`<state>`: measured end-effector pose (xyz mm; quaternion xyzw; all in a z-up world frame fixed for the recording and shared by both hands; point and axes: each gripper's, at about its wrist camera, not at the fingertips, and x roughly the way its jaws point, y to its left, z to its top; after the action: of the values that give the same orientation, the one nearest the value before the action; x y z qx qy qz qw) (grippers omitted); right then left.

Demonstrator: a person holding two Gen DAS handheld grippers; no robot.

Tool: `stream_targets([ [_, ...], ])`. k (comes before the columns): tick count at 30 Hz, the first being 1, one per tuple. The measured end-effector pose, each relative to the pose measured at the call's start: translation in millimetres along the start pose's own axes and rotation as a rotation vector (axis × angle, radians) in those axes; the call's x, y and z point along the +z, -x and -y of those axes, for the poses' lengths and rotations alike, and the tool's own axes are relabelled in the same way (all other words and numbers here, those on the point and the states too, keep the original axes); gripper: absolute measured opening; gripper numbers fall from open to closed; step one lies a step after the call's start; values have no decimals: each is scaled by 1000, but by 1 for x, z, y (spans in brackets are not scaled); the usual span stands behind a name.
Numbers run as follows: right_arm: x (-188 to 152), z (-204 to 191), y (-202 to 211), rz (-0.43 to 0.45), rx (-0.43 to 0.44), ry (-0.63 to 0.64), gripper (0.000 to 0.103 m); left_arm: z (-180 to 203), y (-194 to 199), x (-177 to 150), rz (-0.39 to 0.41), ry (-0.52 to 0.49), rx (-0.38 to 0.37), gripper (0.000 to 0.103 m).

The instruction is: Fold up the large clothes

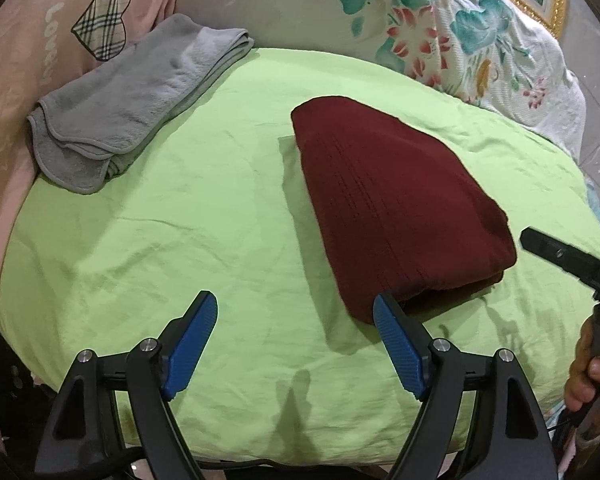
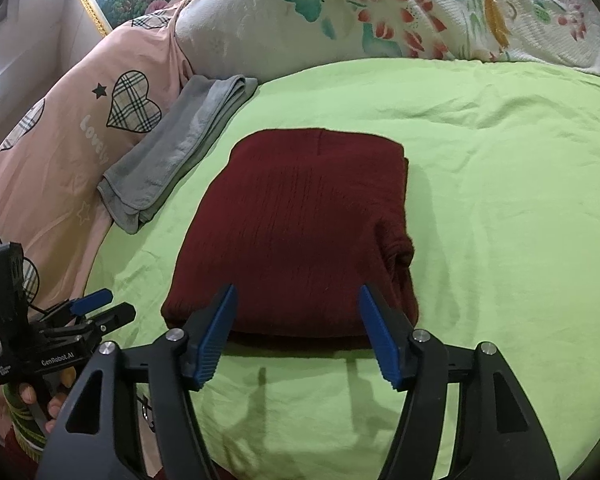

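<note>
Green bed sheet [image 2: 500, 168]: folded maroon garment [image 2: 300, 232] is lying lengthwise ahead of right tool [image 2: 296, 300], nearer than left tool [image 1: 296, 312]; both tools are standing apart, empty.

I'm looking at a matt ribbed-knit maroon garment [image 2: 300, 232] lying on smooth, creased green cotton-like sheet [image 2: 500, 200]; a fluffy grey towel [image 1: 132, 100] is showing soft nap, and my tongs' blue pads [image 1: 192, 344] are looking like ridged plastic.

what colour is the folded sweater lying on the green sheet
Dark maroon, a ribbed knit sweater; clearest in the right wrist view.
</note>
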<state>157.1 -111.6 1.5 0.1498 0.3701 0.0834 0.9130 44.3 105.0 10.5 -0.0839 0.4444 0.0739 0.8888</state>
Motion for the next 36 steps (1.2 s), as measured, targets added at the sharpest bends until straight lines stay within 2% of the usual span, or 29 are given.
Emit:
stream_targets([
  [5, 7, -2, 3, 7, 6, 6, 67, 0, 3, 4, 5, -16, 44, 81],
  [8, 8, -4, 5, 9, 3, 22, 72, 1, 8, 7, 18, -24, 60, 83],
  [13, 18, 3, -5, 10, -5, 12, 73, -2, 3, 18, 11, -1, 32, 84],
  [19, 51, 41, -51, -23, -41, -108, 73, -2, -27, 52, 13, 51, -26, 84],
  [24, 63, 64, -94, -101, -69, -166, 72, 6, -80, 76, -62, 53, -37, 85],
  [25, 62, 66, -100, -113, -51, -169, 50, 8, -85, 78, -57, 49, -45, 85],
  [26, 60, 67, -105, -120, -22, -179, 35, 10, -89, 80, -56, 46, -54, 84],
  [27, 60, 68, -105, -124, -7, -189, 24, 14, -91, 82, -62, 35, -68, 82],
  [28, 60, 69, -102, -112, -2, -191, 18, 17, -90, 82, -65, 26, -73, 75],
  [29, 61, 69, -95, -87, 2, -191, 16, 23, -88, 83, -65, 9, -78, 71],
  [32, 56, 80, -79, -35, -1, -231, 9, 38, -84, 80, -58, -49, -73, 70],
  [36, 48, 88, -102, -101, 2, -240, 12, 41, -96, 74, -64, -40, -65, 70],
])
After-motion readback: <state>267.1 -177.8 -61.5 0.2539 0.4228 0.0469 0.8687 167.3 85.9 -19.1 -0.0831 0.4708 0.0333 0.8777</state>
